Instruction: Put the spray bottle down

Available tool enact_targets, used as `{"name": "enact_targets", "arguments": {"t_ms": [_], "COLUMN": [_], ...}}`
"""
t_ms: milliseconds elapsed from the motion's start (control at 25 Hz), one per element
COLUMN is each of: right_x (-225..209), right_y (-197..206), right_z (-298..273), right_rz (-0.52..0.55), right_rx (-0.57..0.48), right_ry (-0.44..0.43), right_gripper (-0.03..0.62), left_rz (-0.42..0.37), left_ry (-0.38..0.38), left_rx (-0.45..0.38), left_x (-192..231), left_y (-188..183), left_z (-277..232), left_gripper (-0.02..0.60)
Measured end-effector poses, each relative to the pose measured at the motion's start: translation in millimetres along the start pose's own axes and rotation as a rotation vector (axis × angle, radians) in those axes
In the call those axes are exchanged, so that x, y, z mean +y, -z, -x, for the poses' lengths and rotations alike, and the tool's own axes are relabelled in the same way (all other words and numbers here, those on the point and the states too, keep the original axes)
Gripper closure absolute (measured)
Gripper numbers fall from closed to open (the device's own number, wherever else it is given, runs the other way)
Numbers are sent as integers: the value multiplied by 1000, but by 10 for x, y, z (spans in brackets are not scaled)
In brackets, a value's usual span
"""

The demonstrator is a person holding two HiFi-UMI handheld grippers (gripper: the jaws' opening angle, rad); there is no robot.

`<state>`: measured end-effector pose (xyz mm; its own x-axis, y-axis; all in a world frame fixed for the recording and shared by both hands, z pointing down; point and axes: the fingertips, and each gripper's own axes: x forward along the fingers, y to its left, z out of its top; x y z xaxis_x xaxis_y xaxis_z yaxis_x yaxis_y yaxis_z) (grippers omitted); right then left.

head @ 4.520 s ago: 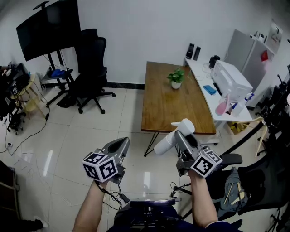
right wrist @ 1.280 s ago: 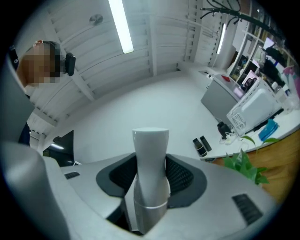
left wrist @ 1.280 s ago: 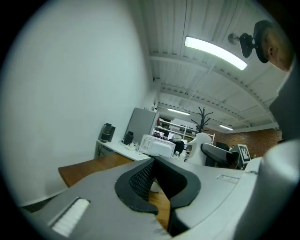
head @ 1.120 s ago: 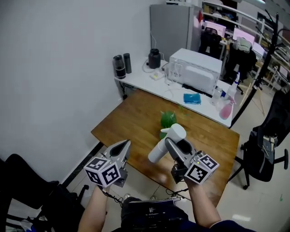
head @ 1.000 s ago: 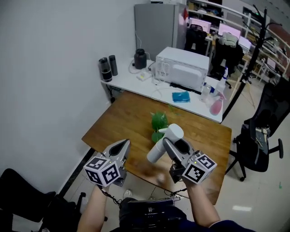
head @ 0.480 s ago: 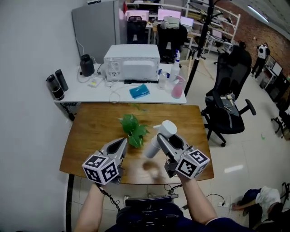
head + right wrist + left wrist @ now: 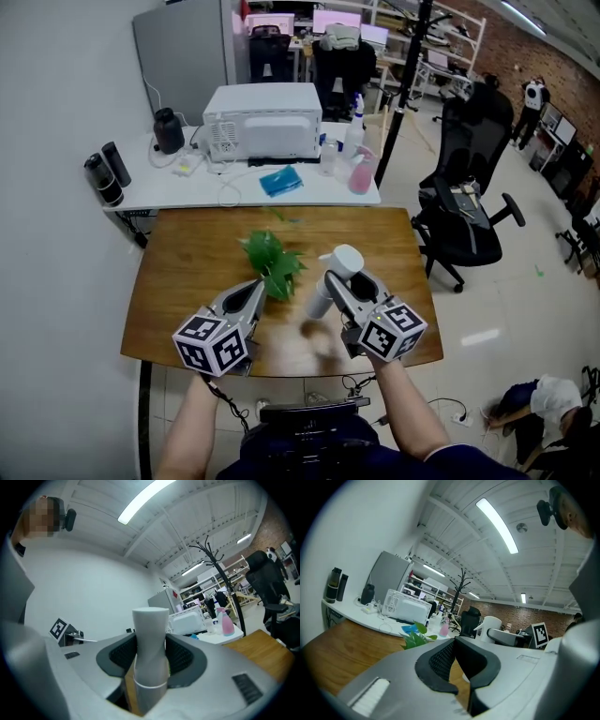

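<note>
Right claw clamps smooth white cylindrical spray bottle.

A green plant stands on the wooden table.

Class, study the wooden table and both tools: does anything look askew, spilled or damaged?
Only the white plastic spray bottle: it hangs slanted over the brown wooden table, clamped in the right tool, not standing. No spill or damage shows; the small green plant sits on the table.
</note>
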<state>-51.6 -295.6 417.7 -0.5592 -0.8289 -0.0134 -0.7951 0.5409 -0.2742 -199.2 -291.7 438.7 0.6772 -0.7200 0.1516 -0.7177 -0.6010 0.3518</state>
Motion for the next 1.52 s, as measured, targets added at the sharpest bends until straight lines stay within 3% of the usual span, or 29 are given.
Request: {"name": "enact_targets", "arguments": {"t_ms": [680, 1000, 1520], "right_x": [-533, -550, -536], "right_y": [1001, 1230, 1282], "right_z": [-187, -168, -115], "right_rz": [247, 265, 270], "right_rx": [57, 76, 100], "right_ry": [125, 128, 123], "right_gripper": [399, 399, 383], "left_rz": [7, 8, 1], "left_ry": [-2, -3, 11], "left_rx": [96, 115, 139], "left_x": [-55, -30, -73], "left_y": [301, 367, 402], "left_z": [47, 97, 63], "left_gripper": [572, 572, 572]}}
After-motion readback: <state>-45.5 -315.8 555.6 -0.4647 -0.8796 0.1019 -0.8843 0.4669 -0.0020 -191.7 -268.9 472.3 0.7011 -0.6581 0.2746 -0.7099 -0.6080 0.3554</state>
